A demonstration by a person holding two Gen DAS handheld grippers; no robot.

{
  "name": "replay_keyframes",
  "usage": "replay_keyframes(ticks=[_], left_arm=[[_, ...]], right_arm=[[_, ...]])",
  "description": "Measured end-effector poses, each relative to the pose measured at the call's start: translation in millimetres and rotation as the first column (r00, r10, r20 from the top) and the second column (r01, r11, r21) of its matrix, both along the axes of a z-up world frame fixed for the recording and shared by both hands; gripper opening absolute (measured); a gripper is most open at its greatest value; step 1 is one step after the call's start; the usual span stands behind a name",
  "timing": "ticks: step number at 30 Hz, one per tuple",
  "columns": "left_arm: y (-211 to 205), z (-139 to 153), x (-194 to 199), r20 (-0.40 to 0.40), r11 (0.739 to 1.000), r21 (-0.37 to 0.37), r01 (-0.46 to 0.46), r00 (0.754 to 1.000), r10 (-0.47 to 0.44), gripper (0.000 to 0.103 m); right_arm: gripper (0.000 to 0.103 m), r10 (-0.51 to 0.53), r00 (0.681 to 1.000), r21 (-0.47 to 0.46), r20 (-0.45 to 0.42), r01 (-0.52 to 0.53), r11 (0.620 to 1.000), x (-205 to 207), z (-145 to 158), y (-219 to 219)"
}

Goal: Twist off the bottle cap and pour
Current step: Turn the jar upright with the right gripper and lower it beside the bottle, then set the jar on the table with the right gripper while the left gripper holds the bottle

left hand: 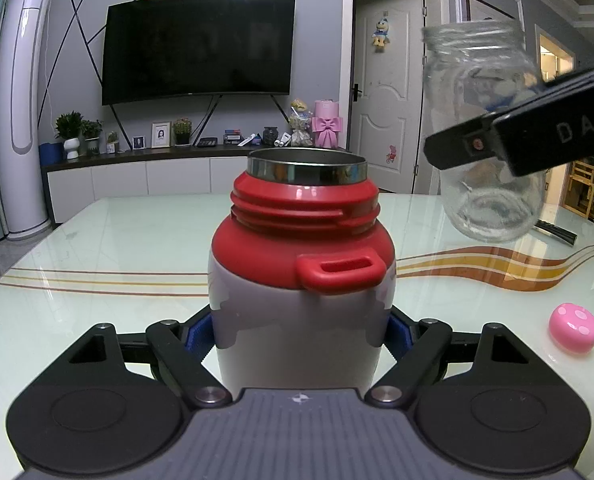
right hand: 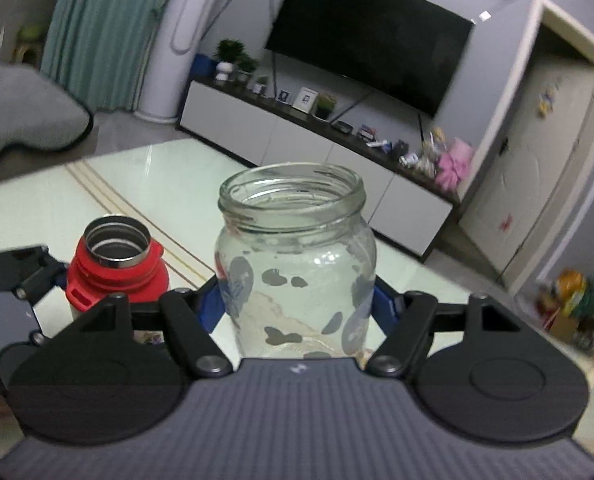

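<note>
A white flask [left hand: 301, 320] with a red threaded collar and an open steel mouth stands upright; its cap is off. My left gripper [left hand: 299, 334] is shut on the flask's body. The flask also shows in the right wrist view [right hand: 113, 268], low on the left. My right gripper [right hand: 297, 304] is shut on a clear glass jar [right hand: 297, 272] with an open mouth. In the left wrist view the jar [left hand: 485, 128] hangs in the air to the upper right of the flask, held by the right gripper's black finger [left hand: 517, 140].
A pink cap [left hand: 573, 333] with white dots lies on the glass table [left hand: 97, 248] at the right. A dark remote [left hand: 557, 230] lies at the far right edge. A TV cabinet [left hand: 137, 176] stands behind the table.
</note>
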State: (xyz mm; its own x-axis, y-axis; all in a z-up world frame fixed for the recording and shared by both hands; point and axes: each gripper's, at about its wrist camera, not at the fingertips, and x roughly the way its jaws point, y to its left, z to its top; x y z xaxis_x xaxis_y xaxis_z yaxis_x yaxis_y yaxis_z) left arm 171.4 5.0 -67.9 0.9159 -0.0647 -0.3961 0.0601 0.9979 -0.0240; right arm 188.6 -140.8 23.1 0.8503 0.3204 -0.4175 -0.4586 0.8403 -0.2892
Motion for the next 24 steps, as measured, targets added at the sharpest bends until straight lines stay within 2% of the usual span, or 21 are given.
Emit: replay_keyframes(ticks=[13,24], left_arm=[[-1.6,2.4,-0.4,0.002,1.000,0.000,-0.002,1.000,0.002,0.084],[0.7,1.3,1.8,0.002,1.000,0.002,-0.002,1.000,0.002,0.084]], right_arm=[[0.071,-0.076,0.993,0.218,-0.087,0.094,0.971,1.0,-19.2,-17.3],[0.071,-0.138,0.983,0.336,-0.117,0.170,0.926,-4.4,-45.1,-37.5]])
